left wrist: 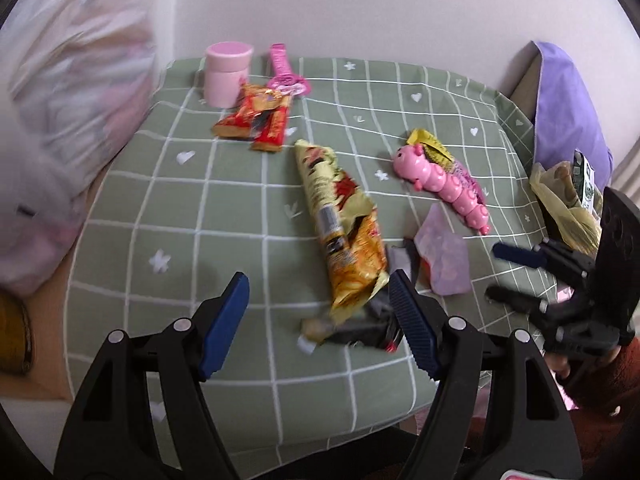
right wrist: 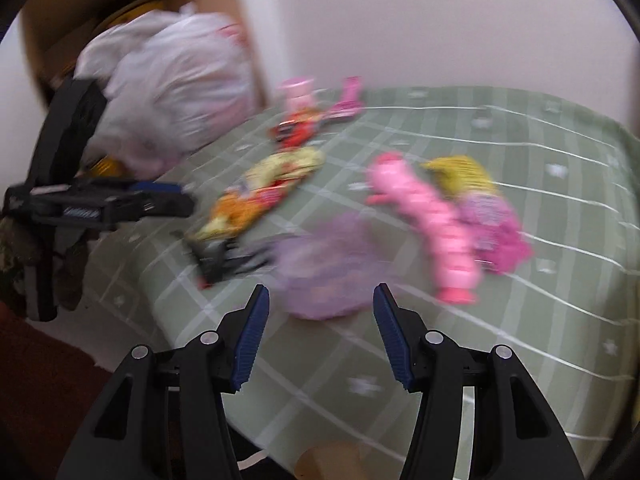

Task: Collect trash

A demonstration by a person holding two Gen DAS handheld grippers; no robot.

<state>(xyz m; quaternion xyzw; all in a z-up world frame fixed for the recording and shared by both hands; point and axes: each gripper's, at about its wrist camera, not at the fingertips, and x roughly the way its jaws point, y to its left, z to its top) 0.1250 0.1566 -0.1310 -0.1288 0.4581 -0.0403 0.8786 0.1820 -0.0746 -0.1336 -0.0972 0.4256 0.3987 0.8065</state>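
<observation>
Crinkled yellow foil wrapper (left wrist: 344,224) on checked green cloth (left wrist: 200,216); left gripper (left wrist: 316,320) and right gripper (right wrist: 320,332) both gape empty.

A long yellow snack wrapper (left wrist: 344,224) lies crumpled and torn open, running lengthwise down the middle of the green checked cloth. 2 red wrappers (left wrist: 256,120) lie side by side farther back. A lilac wrapper (left wrist: 442,256) lies flat just right of the yellow one, and a dark wrapper (left wrist: 360,332) lies at its near end.
</observation>
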